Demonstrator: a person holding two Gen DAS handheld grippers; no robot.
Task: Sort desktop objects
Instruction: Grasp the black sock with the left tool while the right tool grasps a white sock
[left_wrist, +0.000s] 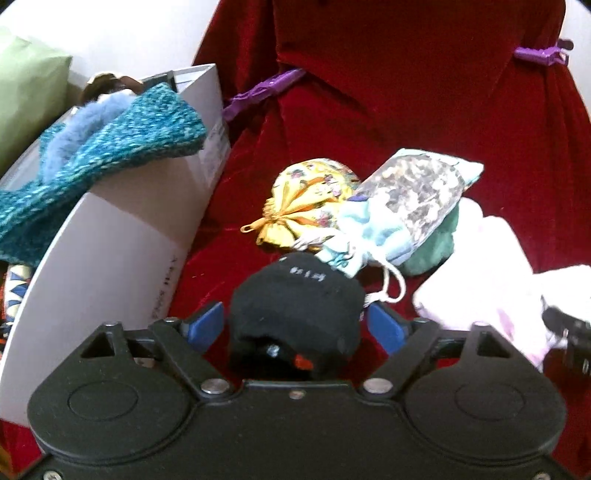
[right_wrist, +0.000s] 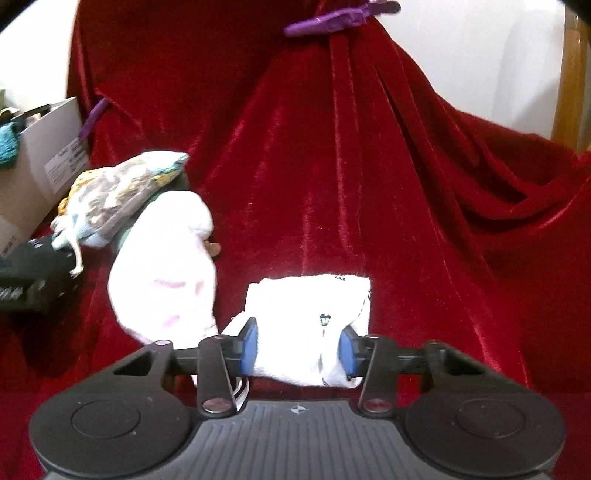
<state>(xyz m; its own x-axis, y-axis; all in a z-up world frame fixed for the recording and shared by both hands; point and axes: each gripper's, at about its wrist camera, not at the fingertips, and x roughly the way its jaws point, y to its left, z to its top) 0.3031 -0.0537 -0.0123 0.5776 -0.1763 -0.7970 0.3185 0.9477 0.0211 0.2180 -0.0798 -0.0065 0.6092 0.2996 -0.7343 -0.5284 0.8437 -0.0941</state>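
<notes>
Black sock (left_wrist: 295, 310) and box (left_wrist: 122, 236) lettering too blurred to read.

Black sock (left_wrist: 295, 306): bundled, lying on the red cloth near the white box. Just beyond it, yellow flowered pouch (left_wrist: 306, 199) and pale blue drawstring pouch (left_wrist: 391, 210), touching. Pink sock (left_wrist: 480, 273) to their right. White sock (right_wrist: 314, 325): folded flat, nearest on the right, apart from the pile
</notes>
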